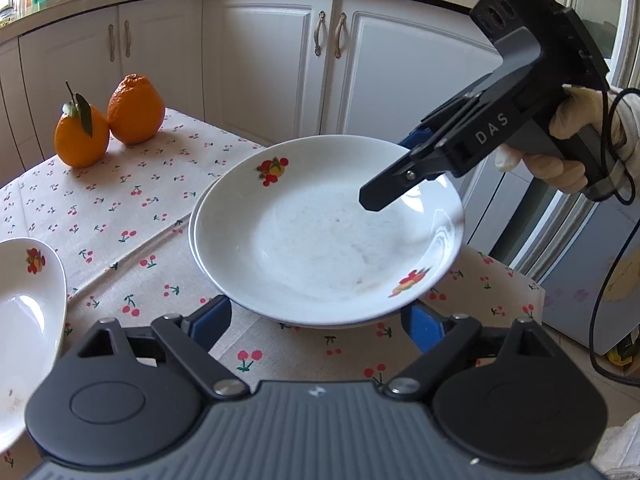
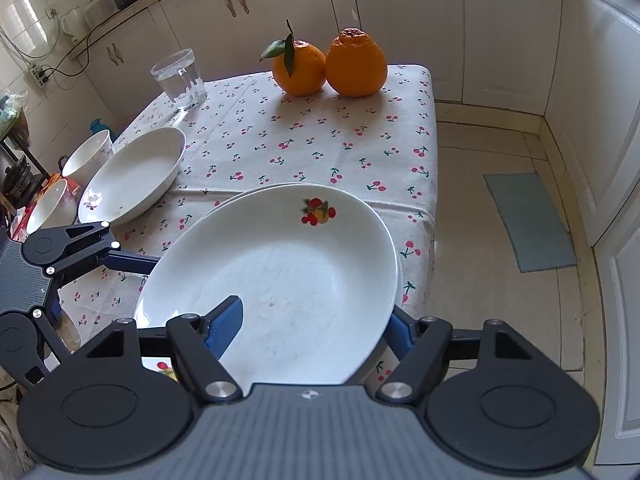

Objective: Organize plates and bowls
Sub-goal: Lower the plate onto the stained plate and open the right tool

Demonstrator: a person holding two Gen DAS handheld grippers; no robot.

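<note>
Two white plates with fruit decals lie stacked (image 1: 320, 240) (image 2: 280, 272) on the cherry-print tablecloth (image 1: 132, 216) (image 2: 320, 136). The lower plate (image 1: 193, 236) shows only as a thin edge. My left gripper (image 1: 318, 322) is open at the stack's near rim, and its blue fingers (image 1: 212, 320) run under that rim with their tips hidden. My right gripper (image 2: 314, 324) (image 1: 394, 168) is open and straddles the top plate's rim. One of its fingers (image 2: 228, 320) hangs over the inside of the plate and the other is outside. A gloved hand (image 1: 560, 160) holds it.
A third white plate (image 2: 132, 176) (image 1: 24, 300) and two white bowls (image 2: 86, 156) (image 2: 52, 204) sit at the table's left. A glass mug (image 2: 180, 76) and two oranges (image 2: 328, 66) (image 1: 108, 128) stand at the far side. The table's edge drops to the floor (image 2: 500, 152) on the right.
</note>
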